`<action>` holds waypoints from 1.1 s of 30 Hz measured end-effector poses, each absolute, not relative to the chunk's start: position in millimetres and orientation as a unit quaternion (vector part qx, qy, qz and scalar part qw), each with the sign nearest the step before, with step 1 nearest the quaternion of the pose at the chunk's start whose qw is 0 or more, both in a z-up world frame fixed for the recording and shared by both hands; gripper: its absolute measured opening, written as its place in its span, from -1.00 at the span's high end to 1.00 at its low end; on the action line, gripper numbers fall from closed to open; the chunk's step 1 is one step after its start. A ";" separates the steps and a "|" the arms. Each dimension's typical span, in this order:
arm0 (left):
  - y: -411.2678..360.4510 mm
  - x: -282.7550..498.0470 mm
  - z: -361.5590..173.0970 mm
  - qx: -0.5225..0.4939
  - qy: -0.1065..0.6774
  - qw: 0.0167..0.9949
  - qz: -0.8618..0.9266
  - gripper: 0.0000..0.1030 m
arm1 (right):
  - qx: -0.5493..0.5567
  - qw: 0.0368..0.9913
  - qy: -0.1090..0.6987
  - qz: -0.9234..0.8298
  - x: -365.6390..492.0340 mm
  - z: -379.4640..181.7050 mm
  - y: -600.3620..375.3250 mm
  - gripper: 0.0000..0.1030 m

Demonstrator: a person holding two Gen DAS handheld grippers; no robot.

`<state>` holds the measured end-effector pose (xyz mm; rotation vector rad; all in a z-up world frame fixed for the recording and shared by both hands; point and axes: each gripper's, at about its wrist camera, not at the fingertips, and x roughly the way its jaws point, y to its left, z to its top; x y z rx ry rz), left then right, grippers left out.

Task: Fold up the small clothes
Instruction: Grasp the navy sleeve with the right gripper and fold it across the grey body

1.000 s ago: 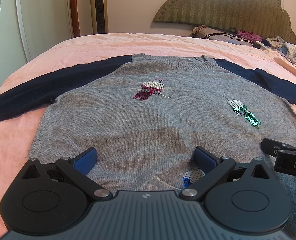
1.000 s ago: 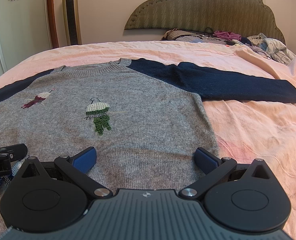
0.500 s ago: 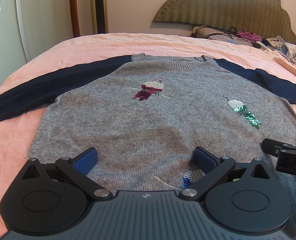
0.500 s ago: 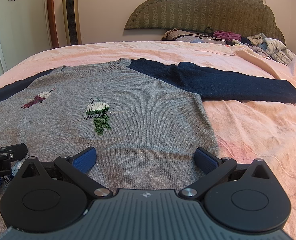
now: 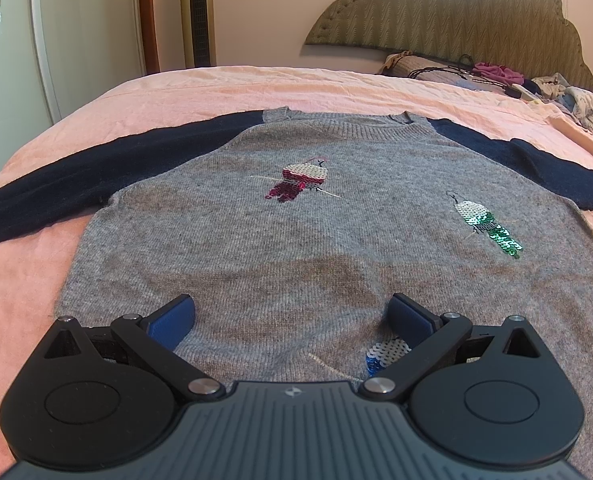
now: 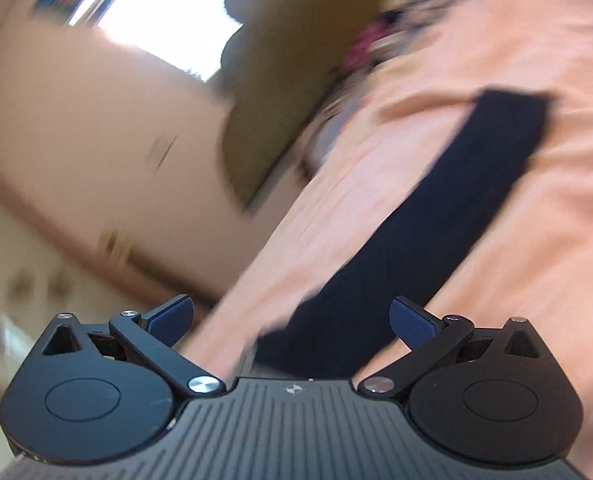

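Sweater [image 5: 296,248]: we are seeing it flat on bed [image 5: 256,88], unfolded.
Left hand-held gripper [image 5: 292,316]: jaws apart.
Right hand-held gripper [image 6: 292,318]: jaws apart, above sleeve [image 6: 436,220].

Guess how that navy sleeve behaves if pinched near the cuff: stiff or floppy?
Probably floppy: the navy sleeve is soft knit lying limp on the pink sheet, so it would likely drape. Likely light and grippy, not slippery.
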<state>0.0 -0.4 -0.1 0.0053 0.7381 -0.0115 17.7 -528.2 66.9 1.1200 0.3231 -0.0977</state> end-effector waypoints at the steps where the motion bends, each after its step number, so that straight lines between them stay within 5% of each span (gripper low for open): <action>1: -0.4 0.0 -0.1 0.003 0.361 0.933 -0.006 -1.00 | 0.543 0.824 0.147 -0.070 21.0 59.7 -553.9 -1.00; 4: -0.5 0.2 -0.2 0.003 0.361 0.933 -0.006 -1.00 | 0.562 0.798 0.163 -0.143 32.0 34.0 -599.4 -0.86; 7: -0.5 -0.1 0.0 0.003 0.361 0.933 -0.006 -1.00 | 0.560 0.798 0.167 -0.152 43.3 17.5 -612.7 -0.49; 12: -0.7 -0.3 0.1 0.003 0.360 0.933 -0.006 -1.00 | 0.518 0.823 0.172 -0.159 70.0 14.9 -608.3 -0.41; 13: -1.1 -0.2 0.3 0.003 0.360 0.933 -0.006 -1.00 | 0.504 0.828 0.181 -0.164 74.4 18.4 -607.0 -0.07; 14: -1.2 -0.3 0.5 0.002 0.360 0.933 -0.007 -1.00 | 0.493 0.833 0.191 -0.163 79.3 19.8 -607.4 0.56; 15: -1.4 -0.2 0.7 0.002 0.360 0.933 -0.007 -1.00 | 0.486 0.835 0.198 -0.164 82.3 23.1 -607.0 0.73; 28: -0.9 1.1 1.0 0.000 0.360 0.933 -0.010 -1.00 | 0.365 0.879 0.227 0.207 131.8 115.4 -337.5 0.64; 30: -0.4 0.9 1.3 0.000 0.360 0.933 -0.011 -1.00 | 0.378 0.854 0.255 0.249 139.3 110.6 -303.4 -0.06; 31: -0.2 0.8 1.4 -0.001 0.360 0.933 -0.012 -1.00 | 0.392 0.843 0.266 0.253 136.3 107.9 -293.3 -0.76; 32: 0.2 0.5 1.4 -0.002 0.359 0.933 -0.013 -1.00 | 0.406 0.842 0.254 0.247 126.6 106.2 -290.7 -0.92; 33: 0.8 0.4 1.5 -0.004 0.358 0.934 -0.013 -1.00 | 0.413 0.843 0.238 0.249 118.0 103.7 -294.1 -0.87</action>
